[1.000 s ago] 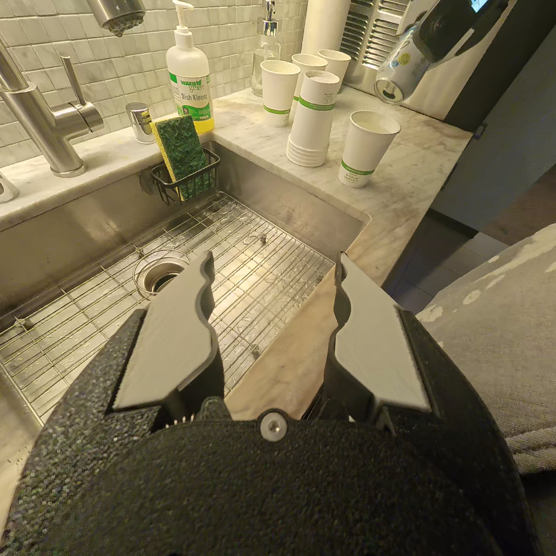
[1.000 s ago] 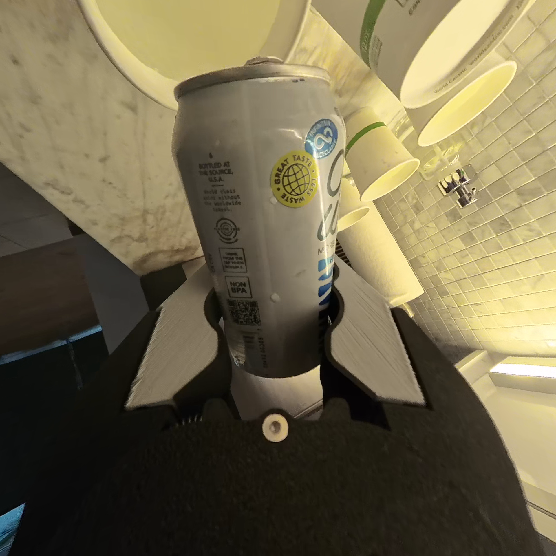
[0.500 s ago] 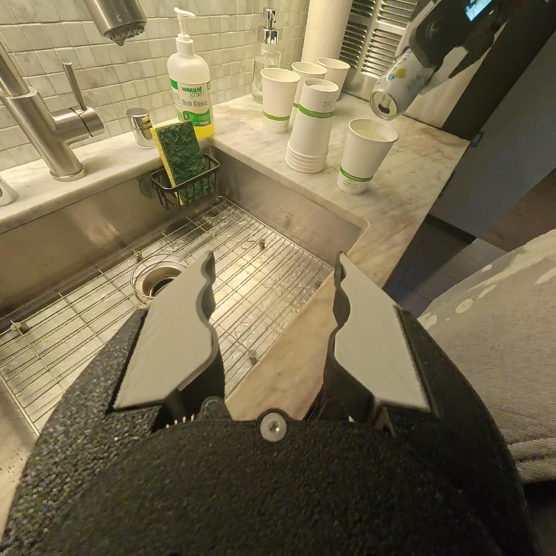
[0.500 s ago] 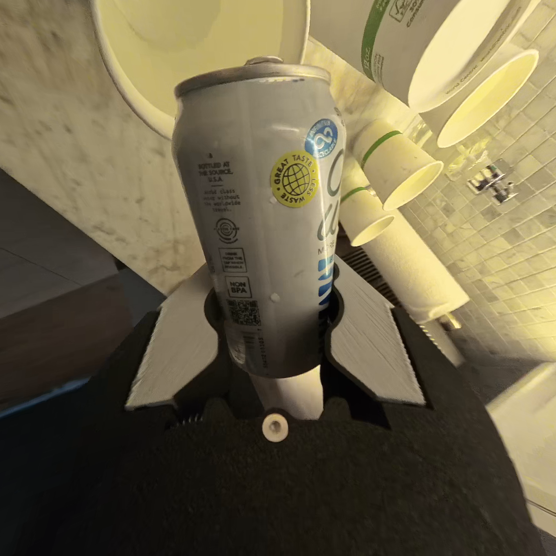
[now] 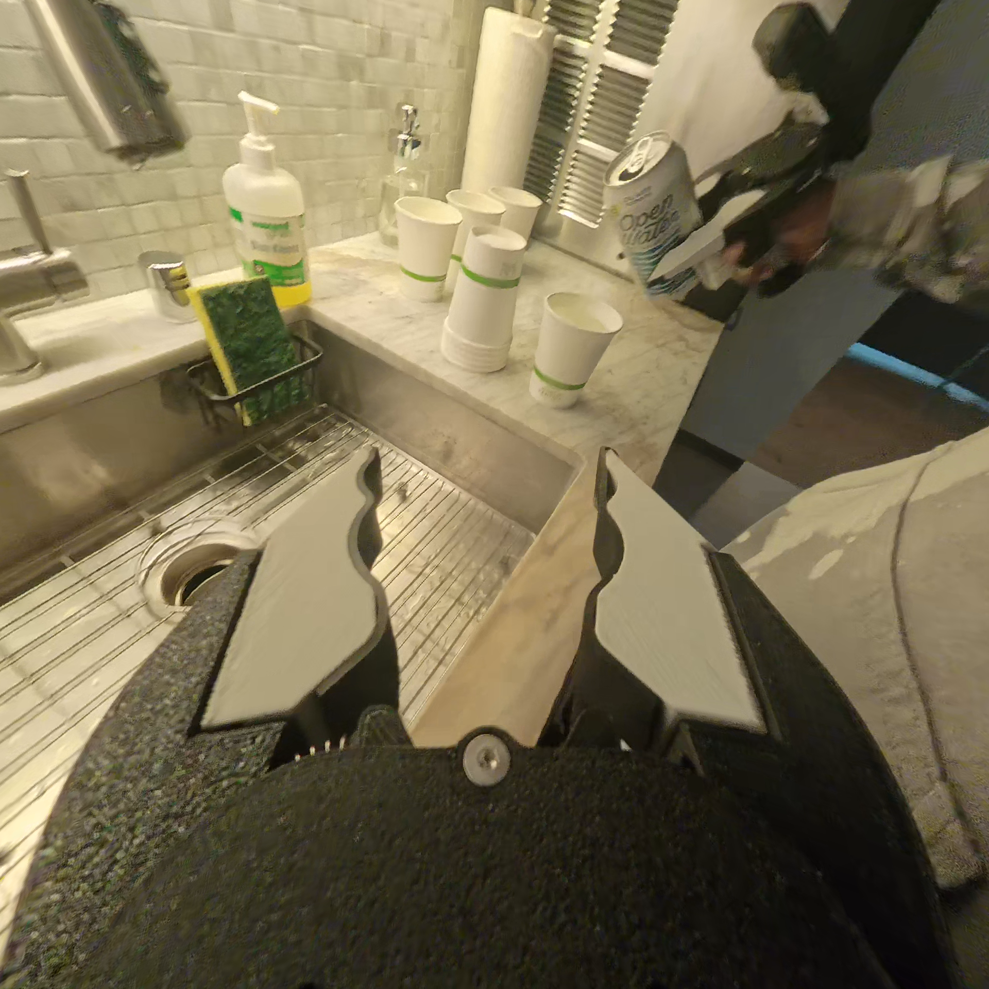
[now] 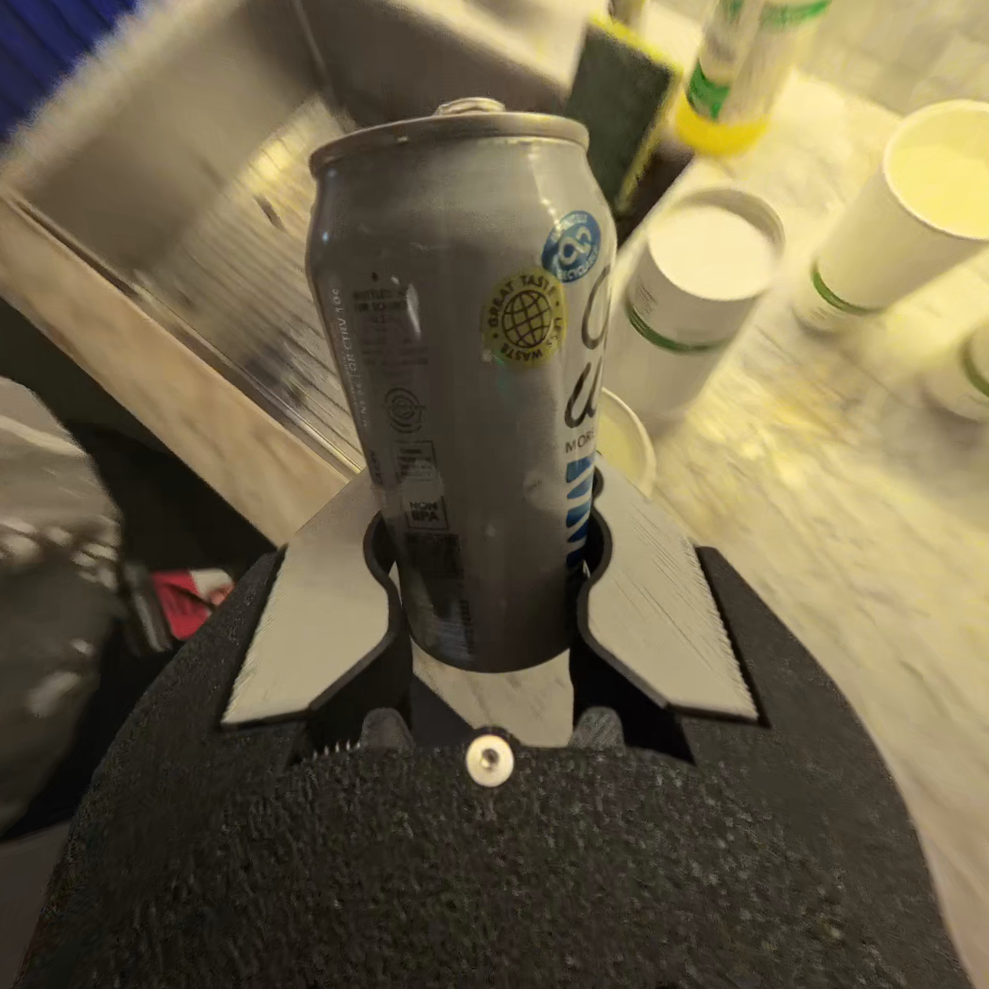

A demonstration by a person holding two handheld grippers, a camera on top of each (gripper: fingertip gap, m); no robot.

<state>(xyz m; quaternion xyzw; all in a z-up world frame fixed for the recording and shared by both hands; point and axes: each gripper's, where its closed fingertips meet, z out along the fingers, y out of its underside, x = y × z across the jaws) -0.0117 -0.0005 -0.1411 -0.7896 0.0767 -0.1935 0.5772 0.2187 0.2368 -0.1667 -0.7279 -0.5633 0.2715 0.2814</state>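
Right gripper (image 6: pixel 489 540) clamps can (image 6: pixel 460 342); left gripper (image 5: pixel 484 481) gapes over sink (image 5: pixel 455 455).

The left claw (image 5: pixel 484 471) is held out with its two grey fingers (image 5: pixel 316 578) spread wide apart — nothing lies between them, and the tips tilt slightly downward. The right claw (image 6: pixel 489 514) is closed around the lower body of a can (image 6: pixel 460 342), its curved finger notches pressed against both sides. In the left wrist view the right claw (image 5: pixel 690 251) appears raised at upper right, gripped by a hand (image 5: pixel 770 241) — the can in it leans over, top pointing up and to the left.
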